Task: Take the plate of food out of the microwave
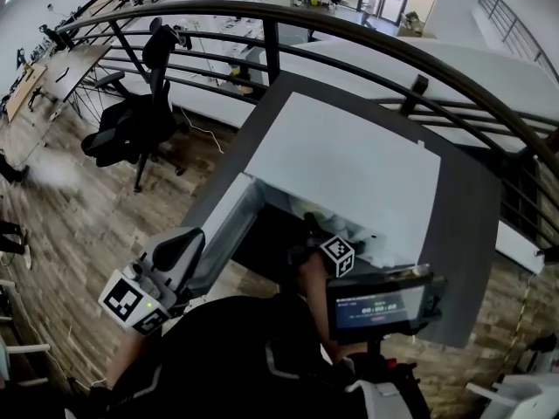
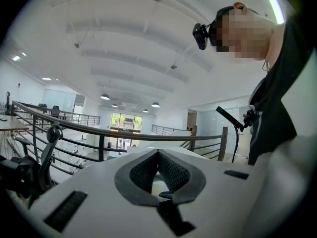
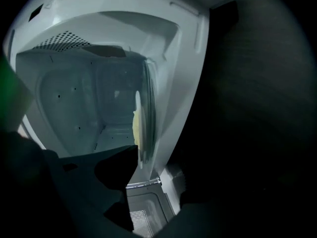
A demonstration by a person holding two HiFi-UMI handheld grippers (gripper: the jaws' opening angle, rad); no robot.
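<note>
right claw point(image 3: 156, 167) wide, plate point(image 3: 142, 123) rim just ahead inside microwave point(image 3: 183, 48) | left claw point(image 2: 158, 155) pinched together, empty | judgement: clamp rim squarely, draw out level

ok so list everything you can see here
microwave: 1, white, on table, door open
plate: 1, pale, inside microwave
food: 1 heap, yellow, on plate
table: 1, dark grey, by railing
chair: 1, black, on floor left of table
railing: 1, black, curving behind table
left gripper: 1, white, fingers shut, held away from microwave
right gripper: 1, black, fingers apart, reaching into microwave toward plate
</note>
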